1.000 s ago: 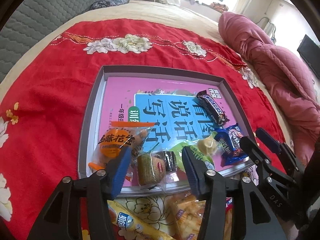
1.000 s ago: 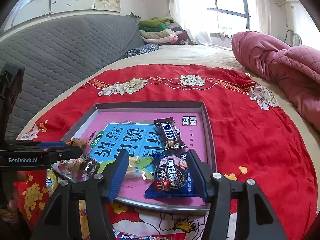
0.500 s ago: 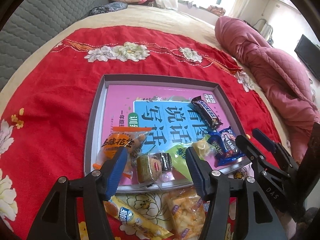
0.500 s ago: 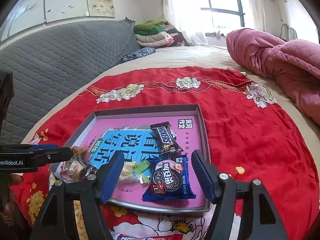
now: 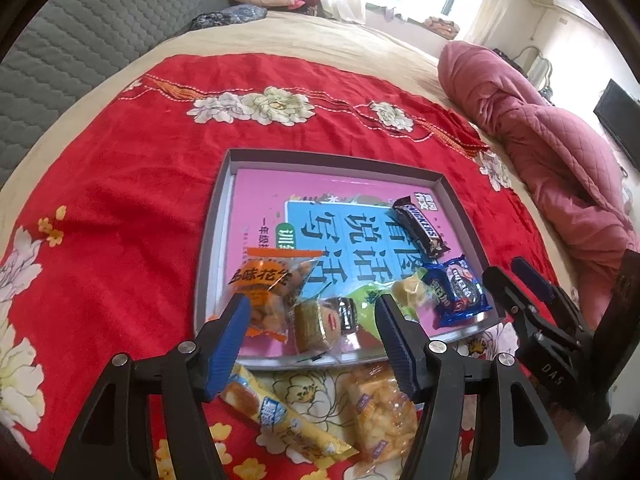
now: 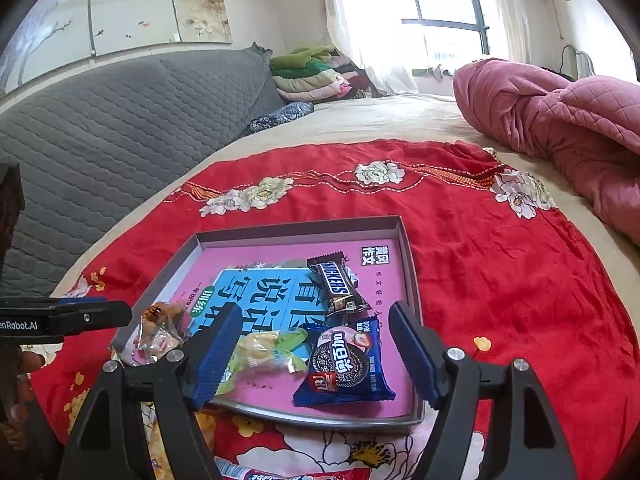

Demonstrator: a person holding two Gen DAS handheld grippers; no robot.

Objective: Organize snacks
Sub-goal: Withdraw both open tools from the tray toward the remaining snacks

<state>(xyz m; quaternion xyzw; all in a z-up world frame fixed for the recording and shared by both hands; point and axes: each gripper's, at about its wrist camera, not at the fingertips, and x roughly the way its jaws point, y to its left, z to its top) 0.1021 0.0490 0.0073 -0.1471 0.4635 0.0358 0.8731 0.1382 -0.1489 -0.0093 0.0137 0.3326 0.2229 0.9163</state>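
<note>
A shallow grey tray with a pink and blue printed sheet in its bottom lies on a red flowered blanket spread over a bed. Inside the tray, a Snickers bar lies toward the far right, a blue Oreo packet sits near the right front corner, and a green-wrapped yellow sweet lies just beside it. At the front left are an orange bag of nuts and, touching it, a clear-wrapped small cake.

The left tool hangs just in front of the tray's near edge, its blue pads spread wide and gripping nothing. Below it, outside the tray on the blanket, lie a long yellow packet and a bag of yellow crackers.

The right tool is also spread wide and empty, above the tray's front right part, with the Oreo packet and the green-wrapped sweet between its pads in that view. A red packet shows at the bottom edge, mostly cut off. A pink quilt is bunched at the far right
</note>
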